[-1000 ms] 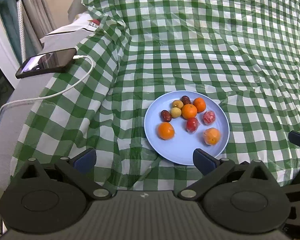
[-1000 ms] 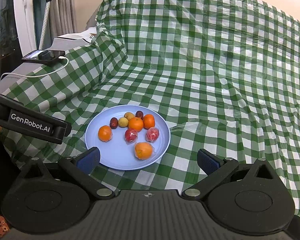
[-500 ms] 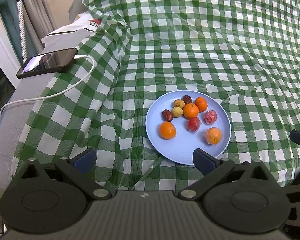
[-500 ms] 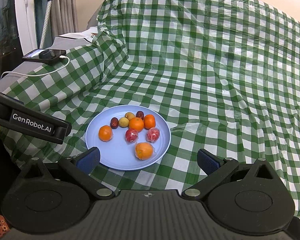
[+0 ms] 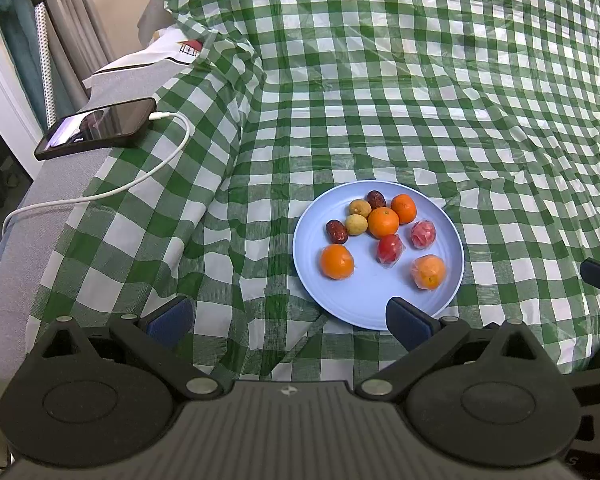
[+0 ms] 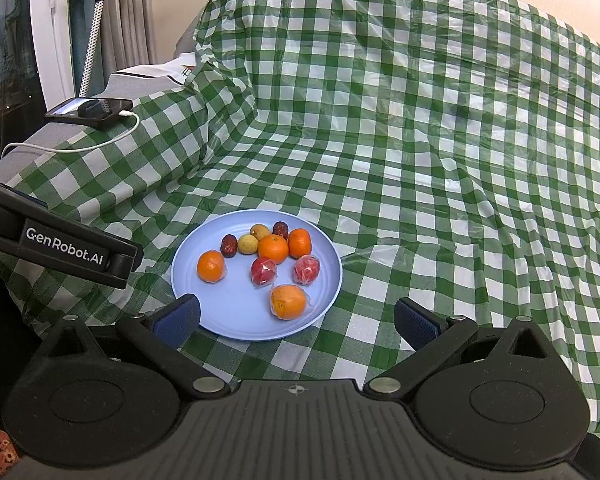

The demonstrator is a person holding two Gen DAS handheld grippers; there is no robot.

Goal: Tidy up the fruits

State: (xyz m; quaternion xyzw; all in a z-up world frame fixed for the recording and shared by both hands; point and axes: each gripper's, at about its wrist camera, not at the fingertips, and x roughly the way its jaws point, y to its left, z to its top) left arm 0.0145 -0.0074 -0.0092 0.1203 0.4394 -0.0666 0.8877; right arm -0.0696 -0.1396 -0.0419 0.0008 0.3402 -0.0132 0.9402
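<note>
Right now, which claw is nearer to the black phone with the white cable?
Left. The left claw sits off the near left side of the plate, the side where the phone lies. The right claw sits toward the plate's right, farther from the phone.

Your right claw sits at the bottom of the frame, blue-padded fingers spread wide with nothing between them. Just above it, left of centre, a round pale blue plate rests on the green-and-white checked cloth, carrying oranges, red wrapped fruits, yellow-brown fruits and dark dates. Your left claw juts in at mid-left. A black phone with a white cable lies upper left.
</note>
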